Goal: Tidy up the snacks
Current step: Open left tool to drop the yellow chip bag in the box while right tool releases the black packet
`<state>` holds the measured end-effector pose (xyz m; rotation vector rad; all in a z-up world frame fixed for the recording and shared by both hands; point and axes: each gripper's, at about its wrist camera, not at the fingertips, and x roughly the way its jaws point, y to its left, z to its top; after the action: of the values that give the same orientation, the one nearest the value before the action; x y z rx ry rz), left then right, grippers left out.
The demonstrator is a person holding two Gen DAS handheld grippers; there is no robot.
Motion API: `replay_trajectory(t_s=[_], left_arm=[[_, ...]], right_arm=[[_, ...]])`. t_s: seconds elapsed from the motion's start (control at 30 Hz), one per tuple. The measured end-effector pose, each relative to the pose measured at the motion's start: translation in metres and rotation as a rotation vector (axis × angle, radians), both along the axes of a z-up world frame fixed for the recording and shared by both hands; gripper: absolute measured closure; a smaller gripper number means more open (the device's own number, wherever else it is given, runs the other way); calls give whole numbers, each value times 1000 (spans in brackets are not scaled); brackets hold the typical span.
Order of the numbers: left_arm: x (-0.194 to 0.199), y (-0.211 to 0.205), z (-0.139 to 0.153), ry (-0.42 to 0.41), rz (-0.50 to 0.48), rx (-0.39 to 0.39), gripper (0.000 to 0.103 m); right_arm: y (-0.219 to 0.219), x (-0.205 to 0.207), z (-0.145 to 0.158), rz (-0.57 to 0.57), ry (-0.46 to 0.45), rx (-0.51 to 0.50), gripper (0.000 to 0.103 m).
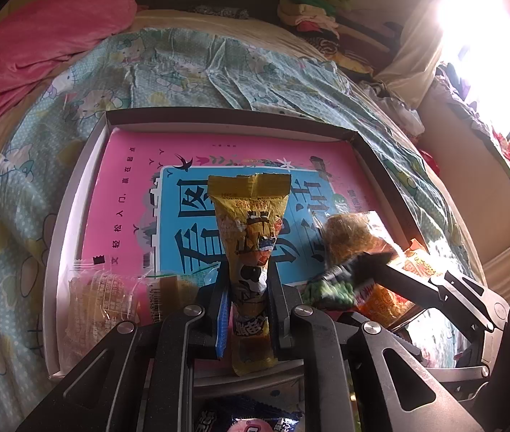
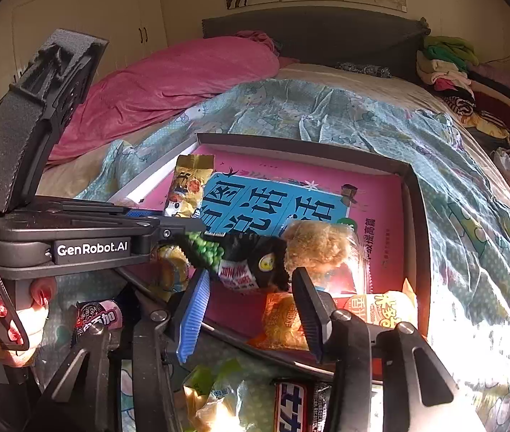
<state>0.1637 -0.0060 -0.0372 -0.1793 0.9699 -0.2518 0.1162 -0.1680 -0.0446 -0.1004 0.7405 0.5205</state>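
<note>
Sunlight poured across a bed [image 1: 219,57] with a cartoon-print sheet, where a shallow box [image 1: 75,194] lined with a pink book cover [image 1: 129,165] carried the snacks. The left tongs [image 1: 247,280] were clamped tight on a yellow snack packet [image 1: 251,216], held upright above the box's near edge. The right tongs [image 2: 251,288] stood partly apart, gripping nothing, with a green-pea packet [image 2: 233,255] lying just beyond their fingertips beside a floss-topped bun [image 2: 318,244] near the box's right edge. An orange packet [image 2: 283,320] lay in the near right corner
</note>
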Motion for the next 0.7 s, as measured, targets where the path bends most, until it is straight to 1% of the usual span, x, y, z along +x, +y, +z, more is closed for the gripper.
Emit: replay_trajectory(t_s=[0.3, 0.43, 0.7], left_arm=[[-2, -1, 2, -1, -4, 8, 85], [-2, -2, 2, 0, -6, 12, 85], [-3, -2, 3, -1, -2, 27, 84]], right_arm=[[-6, 1, 4, -23, -6, 16, 55], [-7, 1, 5, -27, -13, 13, 52], [-8, 1, 7, -37, -21, 12, 51]])
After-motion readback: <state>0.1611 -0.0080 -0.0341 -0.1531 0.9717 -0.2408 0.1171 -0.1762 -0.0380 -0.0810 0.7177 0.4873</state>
